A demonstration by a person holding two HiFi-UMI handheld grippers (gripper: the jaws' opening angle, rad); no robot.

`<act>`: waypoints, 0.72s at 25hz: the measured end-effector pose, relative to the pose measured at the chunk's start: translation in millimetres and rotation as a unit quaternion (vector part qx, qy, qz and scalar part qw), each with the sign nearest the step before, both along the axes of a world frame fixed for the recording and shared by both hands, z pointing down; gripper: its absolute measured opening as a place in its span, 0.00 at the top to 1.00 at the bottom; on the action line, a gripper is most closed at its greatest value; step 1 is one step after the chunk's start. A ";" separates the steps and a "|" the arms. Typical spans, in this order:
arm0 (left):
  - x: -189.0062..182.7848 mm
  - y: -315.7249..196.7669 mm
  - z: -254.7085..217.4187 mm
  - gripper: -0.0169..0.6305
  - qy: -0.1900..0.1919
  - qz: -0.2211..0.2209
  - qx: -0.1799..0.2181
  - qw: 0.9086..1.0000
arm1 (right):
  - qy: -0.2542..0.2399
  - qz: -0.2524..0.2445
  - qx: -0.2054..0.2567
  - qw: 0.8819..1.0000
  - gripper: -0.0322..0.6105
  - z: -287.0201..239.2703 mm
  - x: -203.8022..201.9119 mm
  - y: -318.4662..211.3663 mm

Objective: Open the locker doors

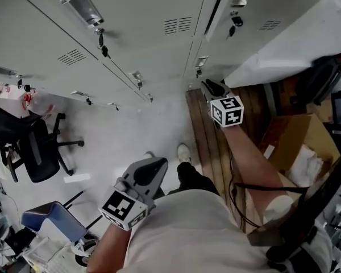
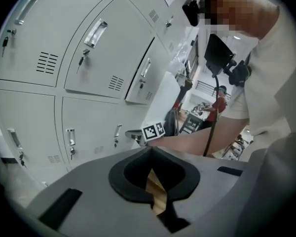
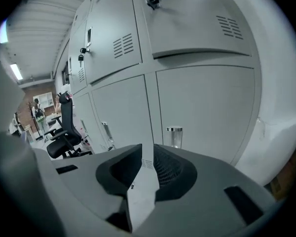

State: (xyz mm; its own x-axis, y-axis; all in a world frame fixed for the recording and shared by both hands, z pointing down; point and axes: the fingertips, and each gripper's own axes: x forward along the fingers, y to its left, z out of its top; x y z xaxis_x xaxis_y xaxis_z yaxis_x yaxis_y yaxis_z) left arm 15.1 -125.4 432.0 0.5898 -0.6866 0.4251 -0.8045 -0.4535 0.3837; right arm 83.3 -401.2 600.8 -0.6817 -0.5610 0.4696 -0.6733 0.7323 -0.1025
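A bank of grey lockers (image 1: 142, 33) fills the top of the head view, with keys (image 1: 104, 50) hanging in some locks. At the upper right one door (image 1: 290, 38) stands swung open. My right gripper (image 1: 207, 86) reaches toward the bottom row, close to a chrome handle (image 1: 200, 61). In the right gripper view that handle (image 3: 174, 136) stands just beyond my right gripper (image 3: 147, 149), whose jaws are apart with nothing between them. My left gripper (image 1: 159, 165) hangs low near my body, away from the lockers. Seen from its own camera, my left gripper (image 2: 151, 168) has its tips together and holds nothing.
A black office chair (image 1: 37, 147) stands at the left. Wooden slats (image 1: 207, 141) run under my right arm. An open cardboard box (image 1: 295, 147) and a black bag (image 1: 324, 78) sit at the right. A blue-topped object (image 1: 51, 220) is at the lower left.
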 end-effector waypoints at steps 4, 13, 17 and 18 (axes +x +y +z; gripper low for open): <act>2.5 -6.2 2.8 0.96 -0.008 -0.020 -0.005 1.000 | 0.009 -0.007 -0.009 1.000 0.87 23.0 -5.8 -34.3; -4.7 -24.6 7.5 0.96 -0.010 -0.062 -0.011 0.998 | 0.018 -0.028 -0.012 0.999 0.85 48.1 -23.0 -83.5; -7.1 -25.8 10.1 0.96 -0.014 -0.070 -0.018 0.997 | 0.020 -0.037 -0.017 0.999 0.84 58.6 -30.6 -91.5; -8.1 -26.2 11.4 0.96 -0.015 -0.071 -0.020 0.997 | 0.020 -0.040 -0.017 0.999 0.83 60.7 -32.8 -93.2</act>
